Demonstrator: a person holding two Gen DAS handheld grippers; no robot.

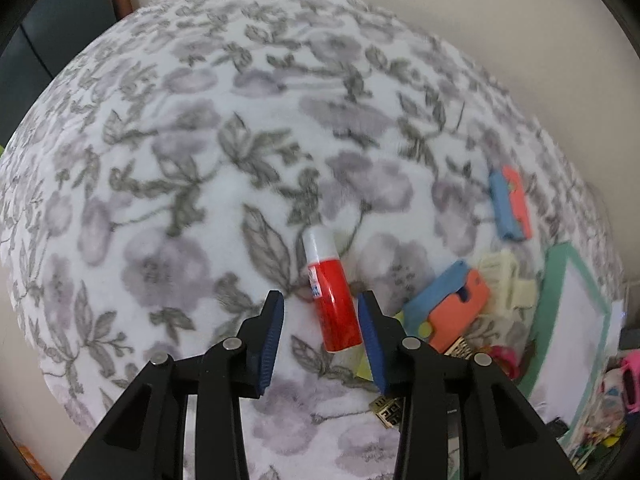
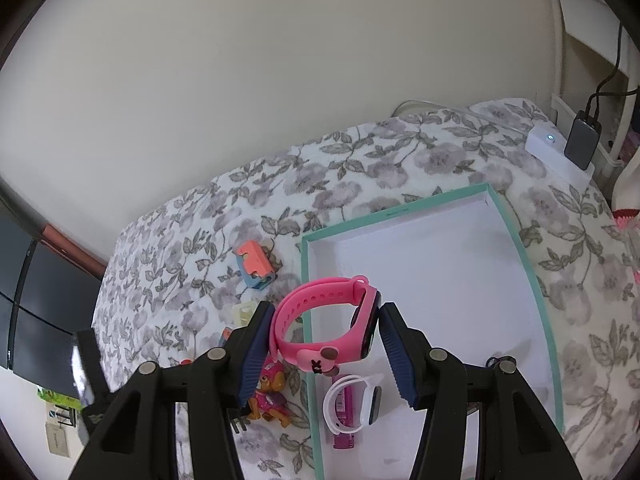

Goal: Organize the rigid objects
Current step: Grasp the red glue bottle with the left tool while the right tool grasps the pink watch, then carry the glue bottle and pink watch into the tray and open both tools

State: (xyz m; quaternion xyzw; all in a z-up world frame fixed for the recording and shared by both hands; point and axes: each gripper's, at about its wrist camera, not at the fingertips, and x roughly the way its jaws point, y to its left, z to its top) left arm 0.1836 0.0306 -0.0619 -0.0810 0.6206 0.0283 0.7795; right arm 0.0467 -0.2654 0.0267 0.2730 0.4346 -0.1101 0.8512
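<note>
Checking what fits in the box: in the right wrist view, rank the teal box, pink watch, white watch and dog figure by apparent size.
1. Teal box
2. Pink watch, though it sits nearest the camera, which inflates it
3. White watch and dog figure: look alike, and the figure is partly hidden, so unranked

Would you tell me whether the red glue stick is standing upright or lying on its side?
Lying on its side. The red glue stick rests lengthwise on the floral blanket, white cap pointing away from the camera.
</note>
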